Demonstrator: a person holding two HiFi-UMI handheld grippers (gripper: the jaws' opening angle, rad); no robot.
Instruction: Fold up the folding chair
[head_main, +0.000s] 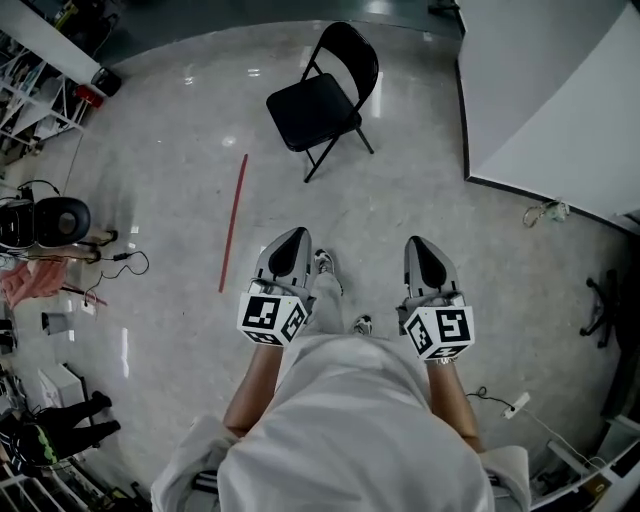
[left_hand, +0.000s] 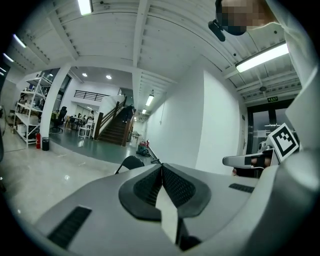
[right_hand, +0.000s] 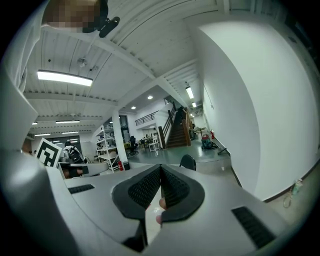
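Since both grippers are held out in front of the person at about the same height, it's easy to compare them: the left gripper (left_hand: 161, 166) has its jaws pressed fully together, ribbed pads meeting at the tips with nothing between them, and the right gripper (right_hand: 160, 167) is the same, closed tight and carrying nothing. Neither one touches anything. The folding chair (head_main: 322, 100) is well ahead of them on the floor (head_main: 400, 200). It stands unfolded on its legs with the seat flat and the back upright, turned at an angle to the person. In both gripper views it only peeks up over the closed jaws as a dark rounded backrest. Between the jaws and the chair there's a wide stretch of bare shiny floor. The edges to mind: a big white wall panel (head_main: 545, 90) runs down the right side, its dark lower edge near the chair's right, and a thin red strip (head_main: 233, 222) lies on the floor left of the straight path, well apart from the chair. Further left there's clutter, a round black thing (head_main: 55, 220) with cables around it, and shelving along the edge. On the far right sits a black base with spokes (head_main: 605, 305).
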